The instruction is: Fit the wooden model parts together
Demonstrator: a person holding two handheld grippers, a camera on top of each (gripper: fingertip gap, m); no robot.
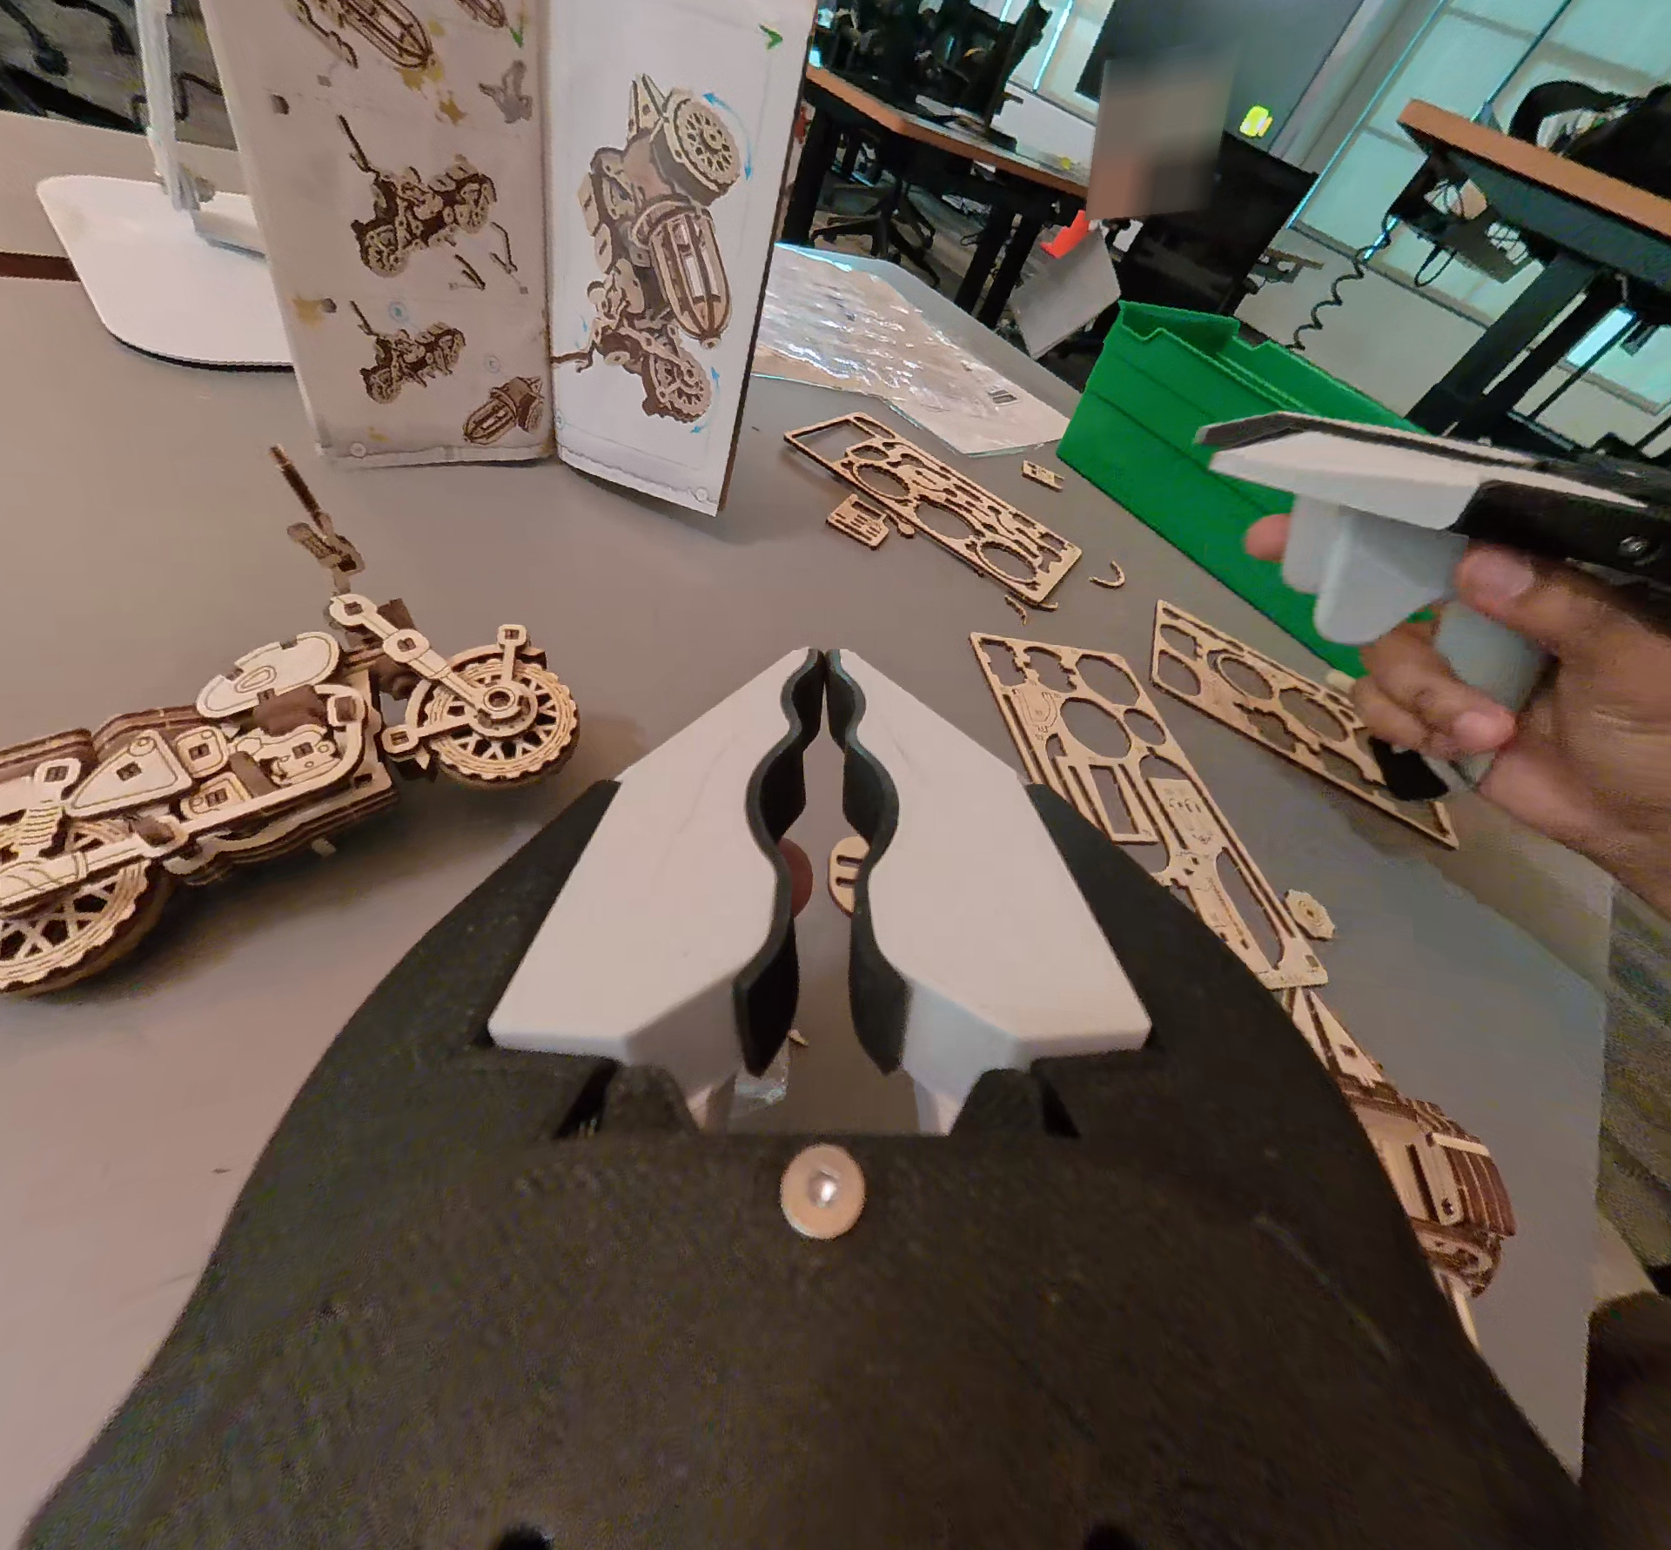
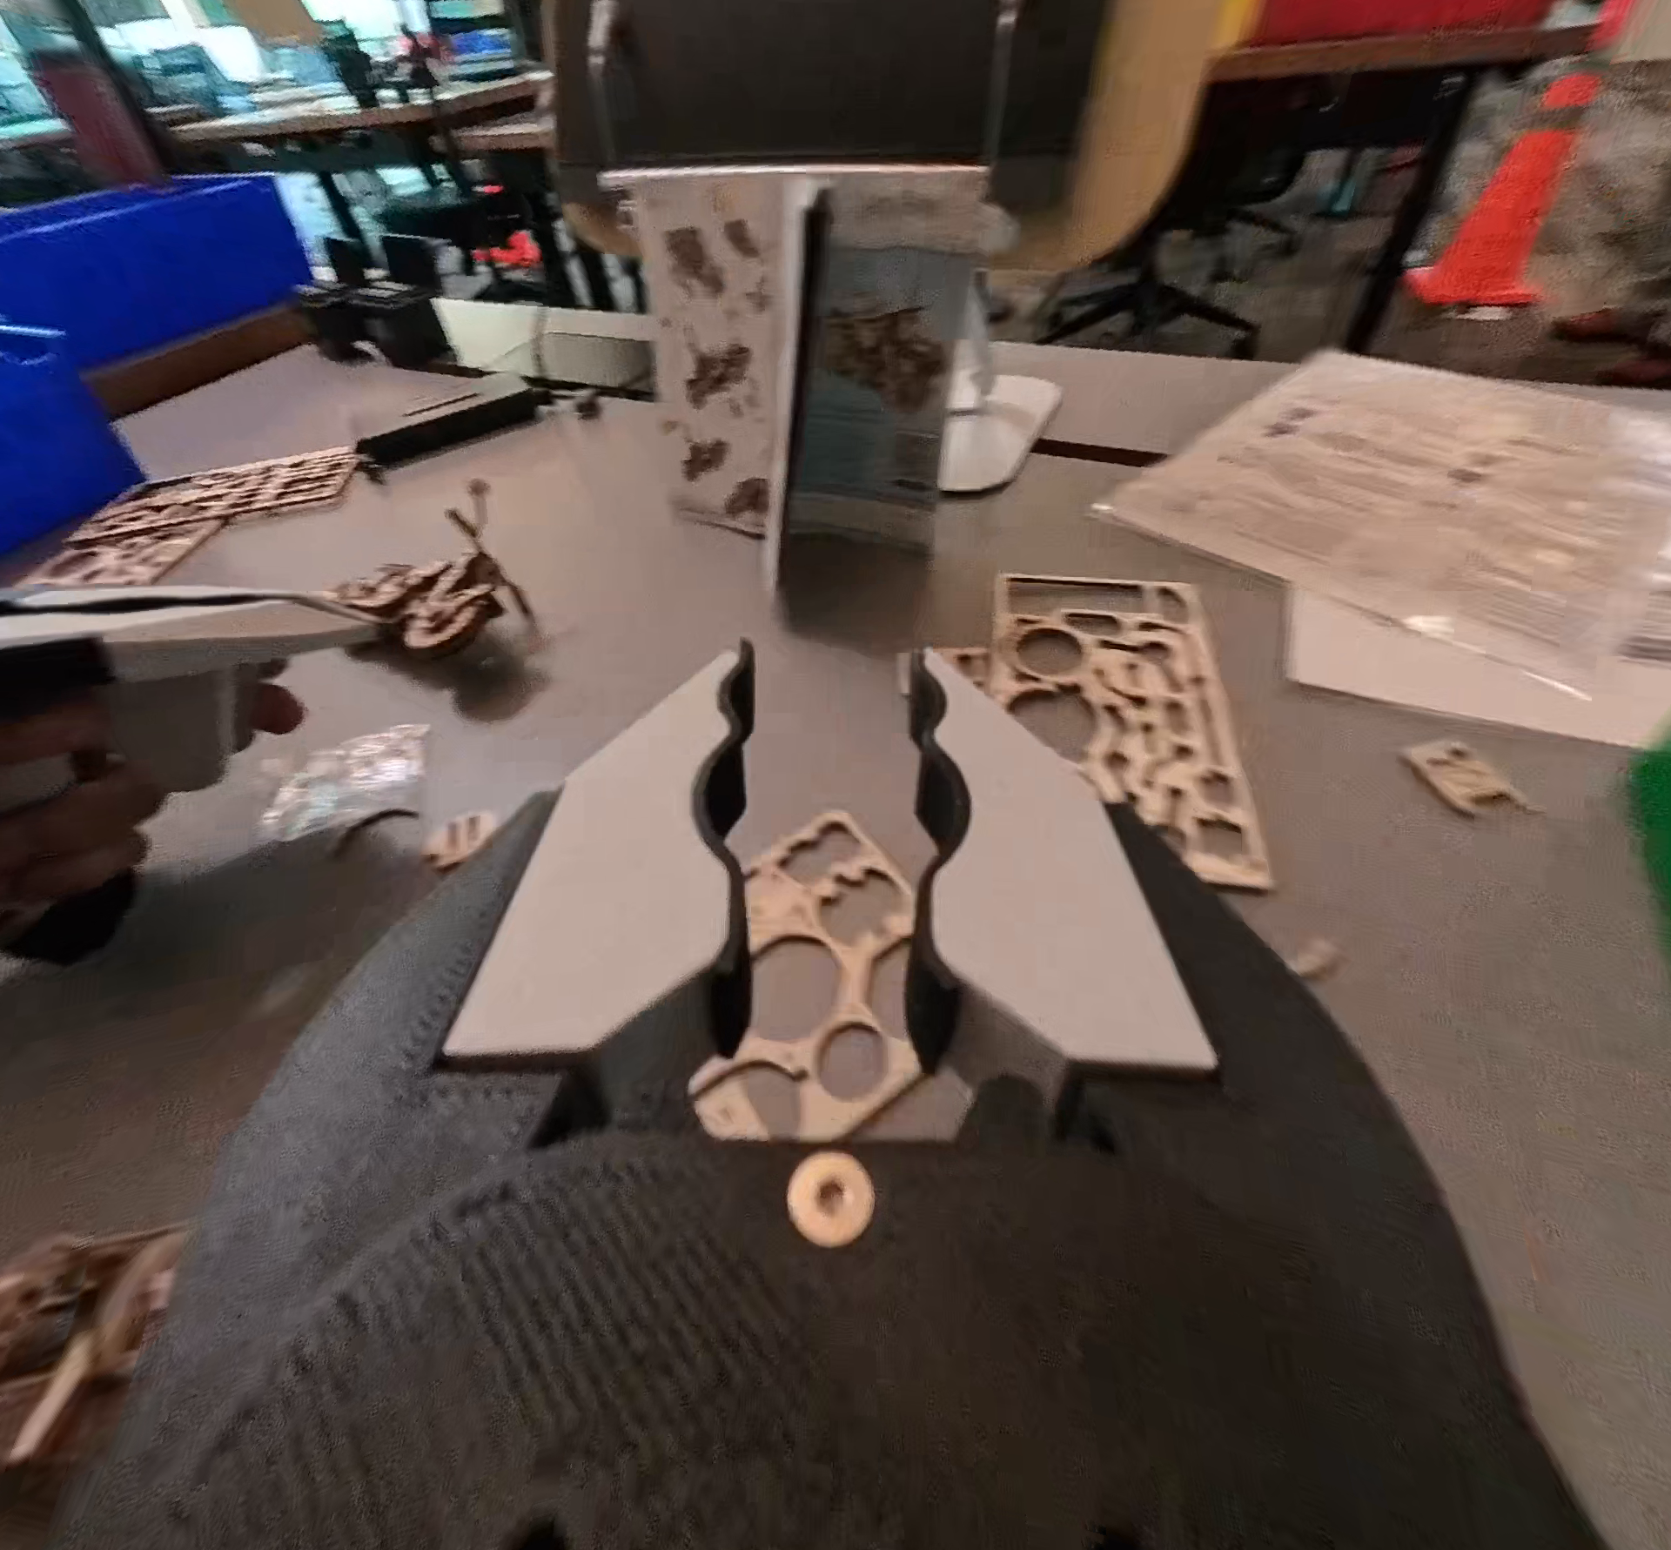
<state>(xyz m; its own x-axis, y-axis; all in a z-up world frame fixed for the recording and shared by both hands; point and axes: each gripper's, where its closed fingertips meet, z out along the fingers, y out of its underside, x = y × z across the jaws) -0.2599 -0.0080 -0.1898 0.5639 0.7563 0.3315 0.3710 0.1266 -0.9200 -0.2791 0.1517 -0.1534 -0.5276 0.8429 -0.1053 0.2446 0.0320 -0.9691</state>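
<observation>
A built wooden motorcycle model (image 1: pixel 271 765) lies on its side on the grey table (image 1: pixel 633 566), left of my left gripper (image 1: pixel 825 658); it also shows in the right wrist view (image 2: pixel 434 593). The left gripper is shut, tips touching, with nothing seen between them. A small loose wooden piece (image 1: pixel 847 869) lies on the table under its fingers. My right gripper (image 2: pixel 827 675) is open and empty above a punched-out wooden sheet (image 2: pixel 814 964). In the left wrist view it (image 1: pixel 1216 444) hovers at the right, held by a hand. A wooden sub-assembly (image 1: pixel 1429 1163) lies at the lower right.
An instruction booklet (image 1: pixel 506 195) stands open behind the model. More wooden part sheets (image 1: pixel 931 494) (image 1: pixel 1293 711) lie to the right, with a green bin (image 1: pixel 1175 422) and a plastic bag (image 1: pixel 886 340) beyond. A white monitor base (image 1: pixel 154 259) sits far left. There is about 20 cm between the tips of the two grippers. Measured from the fingertips, the small loose wooden piece (image 1: pixel 847 869) is 8 cm or so from the left gripper and 20 cm from the right.
</observation>
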